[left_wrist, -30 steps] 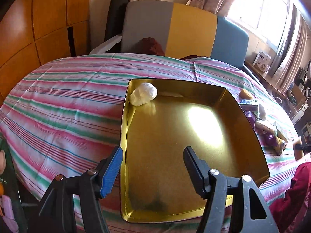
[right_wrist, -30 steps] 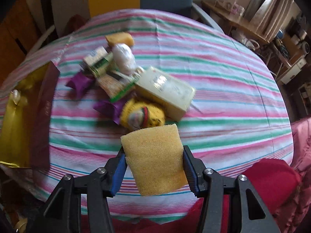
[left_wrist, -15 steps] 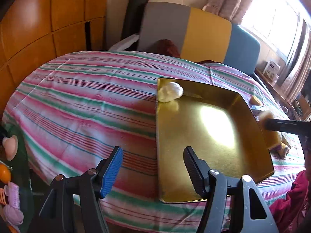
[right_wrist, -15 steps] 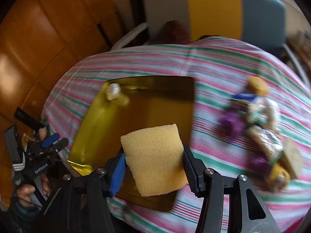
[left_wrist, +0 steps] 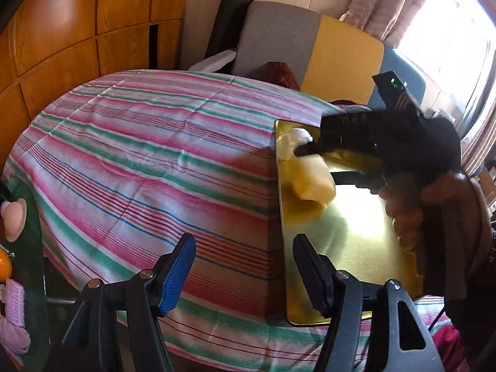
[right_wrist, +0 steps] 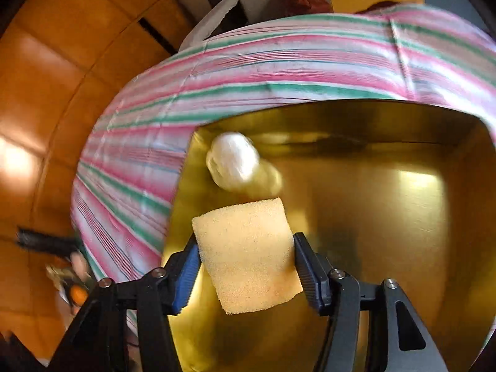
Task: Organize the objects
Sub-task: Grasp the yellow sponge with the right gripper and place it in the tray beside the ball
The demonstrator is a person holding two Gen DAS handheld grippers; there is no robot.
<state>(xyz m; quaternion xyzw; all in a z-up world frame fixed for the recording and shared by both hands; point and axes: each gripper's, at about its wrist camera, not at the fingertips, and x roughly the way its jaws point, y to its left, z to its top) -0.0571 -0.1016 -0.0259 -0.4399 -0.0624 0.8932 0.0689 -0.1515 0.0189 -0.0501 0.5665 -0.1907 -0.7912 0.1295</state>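
A yellow sponge [right_wrist: 245, 254] hangs just above the gold tray [right_wrist: 387, 217], between the pads of my right gripper [right_wrist: 245, 248], whose jaws are opening while the pads still touch its sides. From the left wrist view, the right gripper [left_wrist: 322, 164] reaches in from the right over the tray's [left_wrist: 356, 232] far left corner, and the sponge [left_wrist: 313, 179] sits low over the floor of the tray. A white crumpled ball [right_wrist: 232, 161] lies in that corner, just beyond the sponge. My left gripper [left_wrist: 241, 257] stands open with nothing in it over the table's near edge, beside the tray's left rim.
A striped pink and green cloth [left_wrist: 155, 155] covers the round table. Chairs with grey and yellow backs [left_wrist: 279, 37] stand behind it, with wooden wall panels [left_wrist: 77, 31] to the left. A hand [left_wrist: 403, 210] holds the right gripper. Small pink items [left_wrist: 12, 217] lie low at the left.
The right gripper carried the sponge leftwards from the pile of objects to the tray and lowered it near the white ball. The left gripper drifted left, off the tray.
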